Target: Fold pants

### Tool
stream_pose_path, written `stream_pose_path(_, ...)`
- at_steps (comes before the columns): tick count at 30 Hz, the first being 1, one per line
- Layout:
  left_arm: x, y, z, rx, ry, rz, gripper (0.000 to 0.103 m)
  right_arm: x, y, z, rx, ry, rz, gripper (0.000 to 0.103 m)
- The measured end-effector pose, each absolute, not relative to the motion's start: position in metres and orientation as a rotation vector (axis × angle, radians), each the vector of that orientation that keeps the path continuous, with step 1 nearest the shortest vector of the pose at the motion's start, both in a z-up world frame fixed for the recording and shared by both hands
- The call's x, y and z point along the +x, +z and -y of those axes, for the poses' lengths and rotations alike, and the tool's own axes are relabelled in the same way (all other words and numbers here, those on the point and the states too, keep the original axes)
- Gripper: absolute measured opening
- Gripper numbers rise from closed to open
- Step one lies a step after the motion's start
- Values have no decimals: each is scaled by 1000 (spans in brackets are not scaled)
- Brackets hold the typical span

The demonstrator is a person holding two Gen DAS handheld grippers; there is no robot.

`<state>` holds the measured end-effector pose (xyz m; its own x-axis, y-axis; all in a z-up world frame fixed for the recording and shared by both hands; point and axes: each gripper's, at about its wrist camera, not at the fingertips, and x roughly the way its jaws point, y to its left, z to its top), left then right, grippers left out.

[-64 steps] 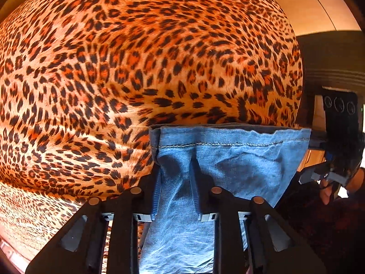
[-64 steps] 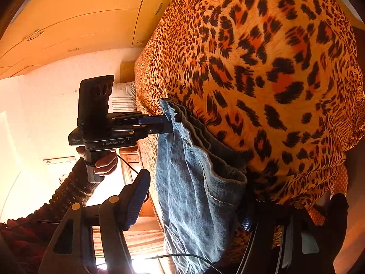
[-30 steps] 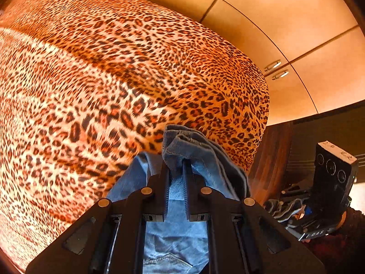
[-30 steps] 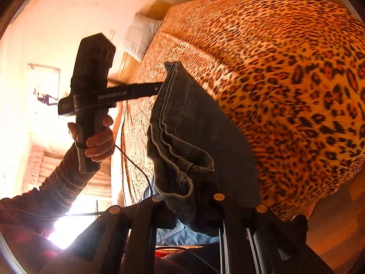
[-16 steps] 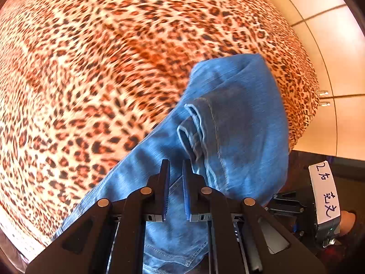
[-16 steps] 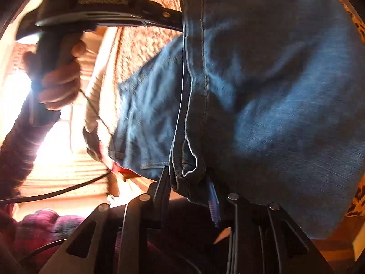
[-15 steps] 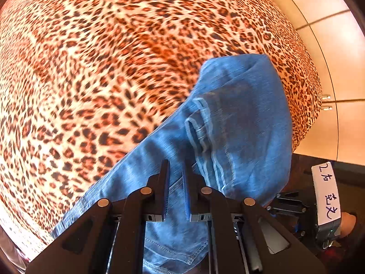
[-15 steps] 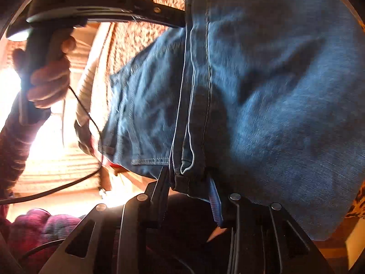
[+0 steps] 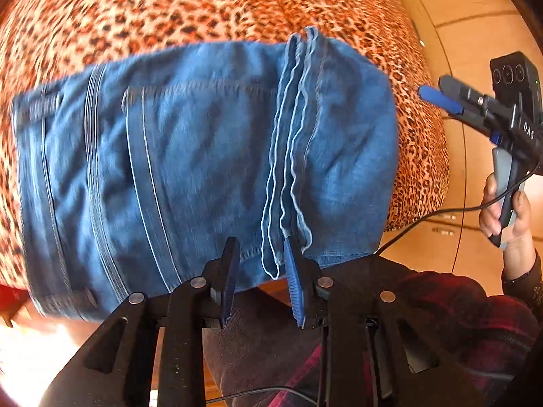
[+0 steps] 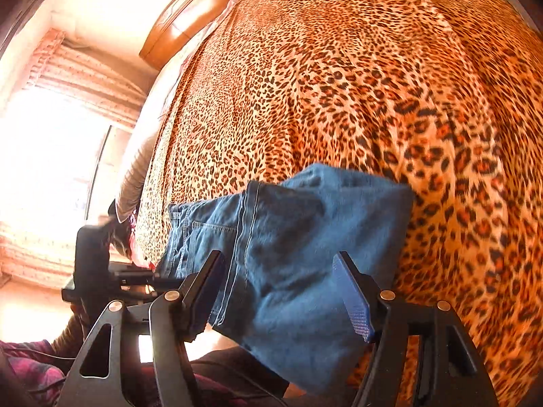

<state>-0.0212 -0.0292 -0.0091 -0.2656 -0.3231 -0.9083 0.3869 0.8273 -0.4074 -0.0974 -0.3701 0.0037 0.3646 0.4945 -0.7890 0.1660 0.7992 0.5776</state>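
Note:
The blue denim pants [image 9: 190,156] lie folded on the leopard-print bed [image 9: 169,10], near its front edge, with the stacked leg hems [image 9: 292,135] lying across the top layer. My left gripper [image 9: 259,264] is open and empty, just in front of the hems at the pants' near edge. My right gripper [image 10: 278,285] is open wide and empty, hovering over the folded end of the pants [image 10: 305,244]. The right gripper also shows in the left wrist view [image 9: 441,98], off the bed's right side, apart from the pants.
The bedspread [image 10: 373,84] stretches far beyond the pants. A wooden headboard [image 10: 190,17] and a bright curtained window [image 10: 51,156] are at the far left. Wooden wardrobe doors [image 9: 475,6] stand to the right of the bed. A cable [image 9: 441,210] hangs from the right gripper.
Both grippers have let go of the denim, opened and pulled back. The leg hems now lie on the folded pants.

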Motion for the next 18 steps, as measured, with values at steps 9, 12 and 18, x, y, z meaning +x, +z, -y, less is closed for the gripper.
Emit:
stream_pose_path(9, -86, -24, 23, -394, -305, -1691, 31, -11, -30, 319, 252, 579, -1371, 68)
stream_pose_path(12, -94, -31, 35, -362, -175, -1666, 42, 2, -40, 299, 140, 645, -1399, 68)
stream_pose_path(18, -98, -42, 45, -492, 50, -1593, 26, 6, -60, 269, -62, 733, -1396, 21)
